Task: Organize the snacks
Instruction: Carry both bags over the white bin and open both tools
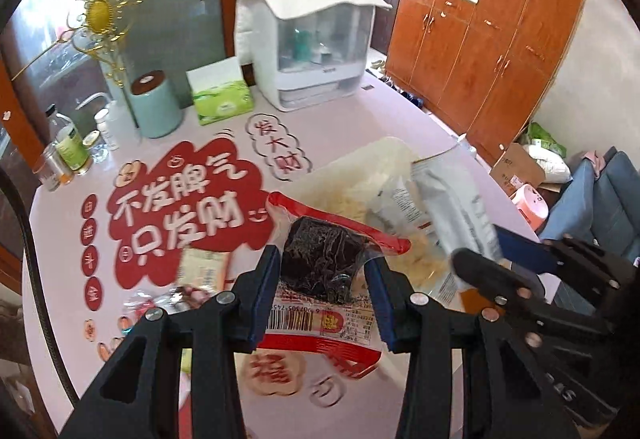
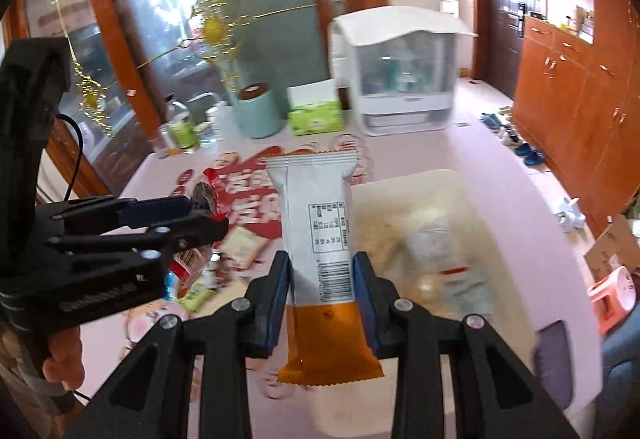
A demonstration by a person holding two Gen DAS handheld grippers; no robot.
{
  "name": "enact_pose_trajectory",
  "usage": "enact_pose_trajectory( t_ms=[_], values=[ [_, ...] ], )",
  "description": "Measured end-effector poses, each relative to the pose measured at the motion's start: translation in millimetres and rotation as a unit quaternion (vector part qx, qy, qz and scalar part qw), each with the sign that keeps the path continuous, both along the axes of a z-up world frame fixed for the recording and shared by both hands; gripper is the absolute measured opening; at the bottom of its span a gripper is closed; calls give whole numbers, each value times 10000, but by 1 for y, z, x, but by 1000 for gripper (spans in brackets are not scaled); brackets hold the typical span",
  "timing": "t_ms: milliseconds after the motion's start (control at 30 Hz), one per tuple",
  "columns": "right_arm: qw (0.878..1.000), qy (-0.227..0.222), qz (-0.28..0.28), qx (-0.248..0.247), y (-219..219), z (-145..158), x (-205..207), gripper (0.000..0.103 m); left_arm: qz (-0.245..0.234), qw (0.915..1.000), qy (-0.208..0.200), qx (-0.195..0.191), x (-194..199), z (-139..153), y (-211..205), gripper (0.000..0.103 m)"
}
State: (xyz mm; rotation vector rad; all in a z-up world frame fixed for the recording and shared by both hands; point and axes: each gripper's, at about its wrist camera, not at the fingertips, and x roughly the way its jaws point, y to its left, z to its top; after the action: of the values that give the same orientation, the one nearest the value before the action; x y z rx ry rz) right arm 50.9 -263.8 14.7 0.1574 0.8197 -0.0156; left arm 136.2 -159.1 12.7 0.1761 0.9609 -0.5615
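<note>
Left wrist view: at the far left of the table (image 1: 352,119) stand small jars (image 1: 72,151), then a mint canister (image 1: 154,105), a green tissue box (image 1: 222,97) and a white cabinet (image 1: 308,43) along the back. Loose snacks (image 1: 202,271) lie blurred on the red print just left of the near fingers. The left gripper (image 1: 326,271) pinches a red packet (image 1: 324,279) with a dark block inside, blue pads pressed on both its sides, lifted above the tabletop. Right of it sits the pale bin (image 1: 360,167), other packets inside. The right gripper (image 1: 516,259) comes in at the right edge, holding a white bar (image 1: 460,207) over that bin.

Right wrist view: the left gripper (image 2: 188,211) shows at the left with a hand (image 2: 60,359) below it, its red packet (image 2: 208,195) at the tips. Loose snacks (image 2: 236,247) lie scattered on the table (image 2: 460,143) beneath. In the middle the right gripper (image 2: 322,279) clamps the white bar (image 2: 320,223), orange end toward the camera, pads tight on both edges. The bin (image 2: 460,199) lies just right of the bar, its contents blurred. Wooden cupboards (image 2: 568,91) fill the far right.
</note>
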Motion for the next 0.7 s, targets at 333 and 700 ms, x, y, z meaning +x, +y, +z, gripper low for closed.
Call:
enact_pose_trajectory(
  t_ms=[333, 700],
  values=[
    [9993, 306, -159, -134, -83, -23, -2, 34, 440, 9976, 224, 479, 22, -34, -84, 42],
    [9954, 954, 38, 103, -112, -65, 21, 36, 658, 9913, 576, 985, 42, -72, -114, 51]
  ],
)
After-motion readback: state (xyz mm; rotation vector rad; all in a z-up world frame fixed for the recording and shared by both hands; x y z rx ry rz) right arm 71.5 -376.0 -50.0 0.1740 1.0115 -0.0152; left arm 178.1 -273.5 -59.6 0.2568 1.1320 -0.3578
